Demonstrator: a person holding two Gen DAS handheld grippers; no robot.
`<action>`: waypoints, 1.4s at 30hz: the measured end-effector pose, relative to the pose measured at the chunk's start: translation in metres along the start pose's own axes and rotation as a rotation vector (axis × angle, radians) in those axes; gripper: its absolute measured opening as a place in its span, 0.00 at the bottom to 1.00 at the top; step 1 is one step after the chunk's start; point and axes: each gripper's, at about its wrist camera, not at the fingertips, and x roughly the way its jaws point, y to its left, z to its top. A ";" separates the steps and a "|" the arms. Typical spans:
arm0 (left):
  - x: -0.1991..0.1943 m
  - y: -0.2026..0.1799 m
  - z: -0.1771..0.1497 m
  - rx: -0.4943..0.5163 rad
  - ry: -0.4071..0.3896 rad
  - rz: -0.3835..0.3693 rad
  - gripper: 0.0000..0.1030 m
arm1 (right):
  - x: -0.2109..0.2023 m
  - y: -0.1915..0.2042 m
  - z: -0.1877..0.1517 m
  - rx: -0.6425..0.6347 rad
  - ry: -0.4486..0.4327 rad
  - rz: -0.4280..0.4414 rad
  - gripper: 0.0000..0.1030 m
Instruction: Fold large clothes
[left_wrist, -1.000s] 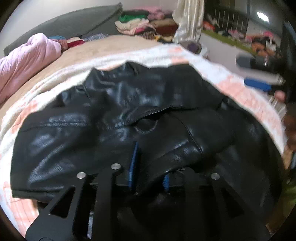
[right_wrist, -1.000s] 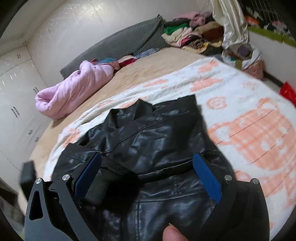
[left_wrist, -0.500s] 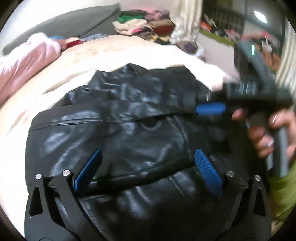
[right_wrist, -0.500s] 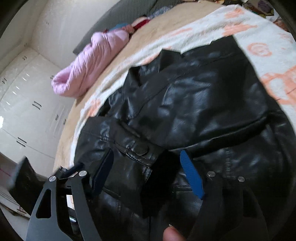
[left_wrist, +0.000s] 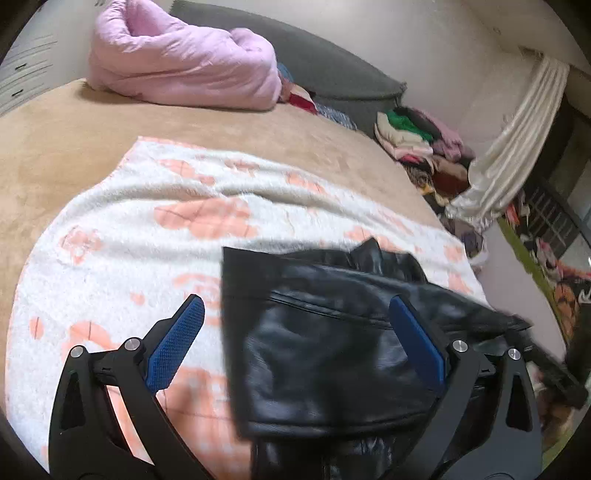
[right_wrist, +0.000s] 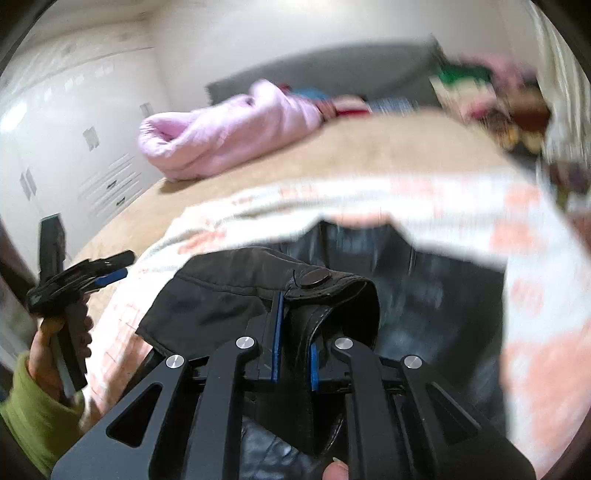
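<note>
- A tan plush bed cover (left_wrist: 55, 147) fills the room's middle, a grey padded headboard (left_wrist: 325, 70) at its far edge.
- A white fleece blanket with peach cartoon prints (left_wrist: 122, 236) lies spread over the near half of the bed.
- A rolled pink quilted duvet (left_wrist: 177, 62) sits at the head end, well apart from the work area; a heap of mixed folded clothes (left_wrist: 417, 144) is stacked at the bed's far corner beside a cream satin curtain (left_wrist: 509, 147).
- The black faux-leather jacket (left_wrist: 332, 343) lies on the fleece blanket, partly folded over itself — its straight left edge falls between the left tool's fingers in the left wrist view.
- In the right wrist view one black sleeve cuff with a round snap button (right_wrist: 314, 277) is lifted off the jacket body.
- The right gripper (right_wrist: 293, 350) has its blue-padded fingers pressed together on that cuff, pinching the leather just below the snap.
- The left gripper (left_wrist: 295, 343) hangs above the jacket with its blue pads spread wide, holding nothing; from the right wrist view it appears off to the side, in a hand with a green sleeve (right_wrist: 40, 398).
- A thumb tip (right_wrist: 334, 470) shows at the bottom edge of the right wrist view — blurred, like much of that frame.
</note>
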 end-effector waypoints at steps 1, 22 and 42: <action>0.001 -0.002 0.001 -0.001 -0.008 -0.003 0.91 | -0.006 0.002 0.007 -0.041 -0.010 -0.013 0.10; 0.081 -0.045 -0.031 0.188 0.155 -0.041 0.49 | 0.012 -0.069 -0.020 -0.123 0.065 -0.210 0.11; 0.108 -0.033 -0.056 0.202 0.276 0.007 0.42 | 0.020 -0.080 -0.007 -0.053 0.025 -0.268 0.35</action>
